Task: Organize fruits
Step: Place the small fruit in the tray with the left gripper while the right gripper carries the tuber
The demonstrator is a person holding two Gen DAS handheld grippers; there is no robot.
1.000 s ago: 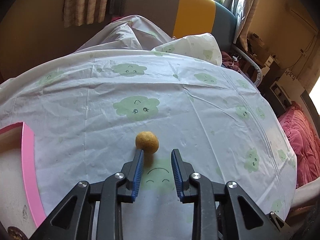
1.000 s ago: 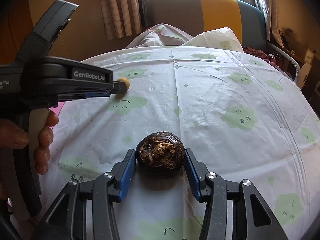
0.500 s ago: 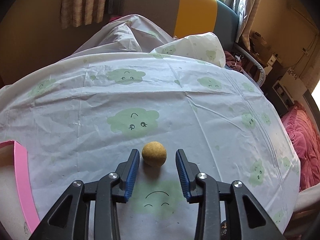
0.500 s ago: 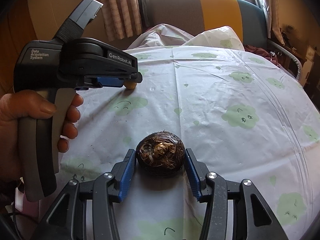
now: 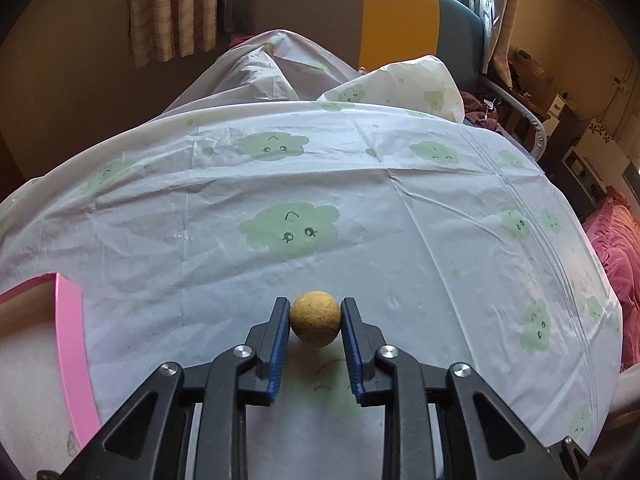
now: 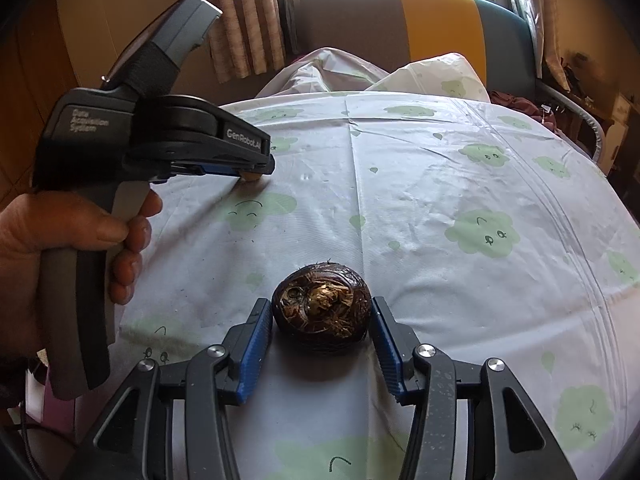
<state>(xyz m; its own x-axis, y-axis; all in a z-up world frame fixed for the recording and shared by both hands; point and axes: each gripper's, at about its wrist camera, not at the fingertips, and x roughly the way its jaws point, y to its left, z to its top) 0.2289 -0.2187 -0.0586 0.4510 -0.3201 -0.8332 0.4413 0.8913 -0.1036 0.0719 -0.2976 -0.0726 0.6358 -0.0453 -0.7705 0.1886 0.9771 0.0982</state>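
A small round yellow-brown fruit (image 5: 315, 323) sits on the cloud-print tablecloth (image 5: 280, 168) between the blue pads of my left gripper (image 5: 314, 312). Its jaws are closing, and both pads touch the fruit's sides. From the right wrist view that left gripper (image 6: 262, 172) points down at the cloth, with only a sliver of the yellow fruit (image 6: 253, 176) showing at its tips. A dark brown, fibrous round fruit (image 6: 322, 314) rests on the cloth between the pads of my right gripper (image 6: 320, 316), which press on both of its sides.
A pink-rimmed tray (image 5: 70, 340) lies at the left edge of the table. A person's hand (image 6: 60, 248) grips the left tool's handle. Behind the table stand a striped sofa back (image 5: 360, 20) and curtains. The table's rounded edge drops off on the right.
The left gripper opened, moved forward around the yellow fruit and closed on it; earlier the fruit lay ahead of the left fingertip. The right gripper and dark fruit have not moved.
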